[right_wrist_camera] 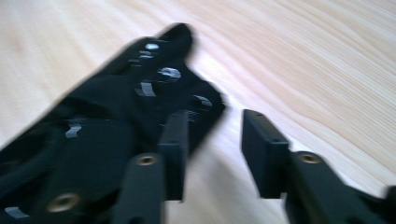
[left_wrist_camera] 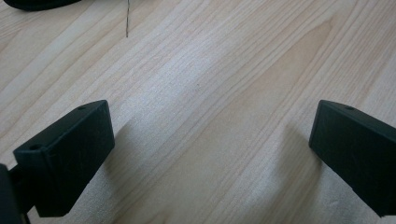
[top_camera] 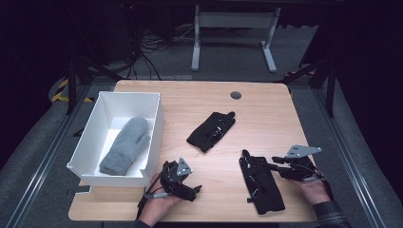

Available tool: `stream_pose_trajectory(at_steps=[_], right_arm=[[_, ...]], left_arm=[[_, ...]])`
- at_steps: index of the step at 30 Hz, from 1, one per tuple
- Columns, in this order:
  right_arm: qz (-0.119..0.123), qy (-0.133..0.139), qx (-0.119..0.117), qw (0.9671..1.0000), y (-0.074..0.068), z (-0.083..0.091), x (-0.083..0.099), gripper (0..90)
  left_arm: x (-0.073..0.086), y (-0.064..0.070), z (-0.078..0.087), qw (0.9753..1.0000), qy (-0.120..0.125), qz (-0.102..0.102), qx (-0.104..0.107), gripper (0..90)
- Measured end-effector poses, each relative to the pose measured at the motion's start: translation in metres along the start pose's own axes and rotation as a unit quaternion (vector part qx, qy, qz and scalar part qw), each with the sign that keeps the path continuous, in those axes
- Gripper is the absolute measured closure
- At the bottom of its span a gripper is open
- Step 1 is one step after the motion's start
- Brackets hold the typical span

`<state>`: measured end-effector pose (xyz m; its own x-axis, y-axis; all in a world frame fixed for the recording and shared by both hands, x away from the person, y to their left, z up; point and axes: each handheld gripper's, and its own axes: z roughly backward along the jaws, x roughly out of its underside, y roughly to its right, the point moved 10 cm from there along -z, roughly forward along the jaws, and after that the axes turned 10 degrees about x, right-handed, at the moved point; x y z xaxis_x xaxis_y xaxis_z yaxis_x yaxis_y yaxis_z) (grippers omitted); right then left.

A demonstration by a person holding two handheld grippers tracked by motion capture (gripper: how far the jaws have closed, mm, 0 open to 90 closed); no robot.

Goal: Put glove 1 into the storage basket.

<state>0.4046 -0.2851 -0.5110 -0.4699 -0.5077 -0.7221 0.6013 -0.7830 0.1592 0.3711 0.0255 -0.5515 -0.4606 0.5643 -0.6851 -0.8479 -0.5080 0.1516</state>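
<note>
Glove, black, lies near-right on table, just left of right gripper, whose jaws stand partly apart, empty. Soft, light, floppy; probably pinch the cuff edge. Left gripper spread wide, idle.

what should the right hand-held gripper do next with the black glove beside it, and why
Probably slide the right hand-held gripper sideways onto the near black glove and close. Its jaws stand partly open over bare wood at the glove's edge, gripping nothing yet, and a grey mitten already lies in the white box.
</note>
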Motion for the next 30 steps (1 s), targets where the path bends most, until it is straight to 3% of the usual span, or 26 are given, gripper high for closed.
stream_pose_trajectory(at_steps=[3,8,14,21,26,30], right_arm=[[-0.023,0.001,0.033,0.9992,0.019,-0.005,0.008,45.7],[-0.038,-0.013,0.059,0.9974,0.032,-0.014,0.018,36.2],[-0.059,-0.005,0.055,0.9967,0.037,-0.018,0.021,28.1],[-0.063,0.000,0.059,0.9963,0.039,-0.021,0.022,18.4],[-0.066,-0.003,0.062,0.9959,0.040,-0.022,0.022,16.2],[-0.065,-0.004,0.062,0.9959,0.040,-0.022,0.022,16.2]], left_arm=[[0.000,0.000,0.000,1.0000,0.001,0.001,-0.001,0.6],[-0.003,0.000,0.000,0.9999,-0.004,0.009,-0.007,3.3],[-0.006,0.002,-0.001,0.9999,-0.011,0.010,-0.005,9.3],[-0.010,0.001,0.000,0.9998,-0.013,0.013,-0.004,17.7],[-0.018,-0.001,-0.001,0.9996,-0.007,0.028,0.006,35.8],[-0.026,-0.003,-0.003,0.9992,-0.009,0.038,0.013,55.8]])
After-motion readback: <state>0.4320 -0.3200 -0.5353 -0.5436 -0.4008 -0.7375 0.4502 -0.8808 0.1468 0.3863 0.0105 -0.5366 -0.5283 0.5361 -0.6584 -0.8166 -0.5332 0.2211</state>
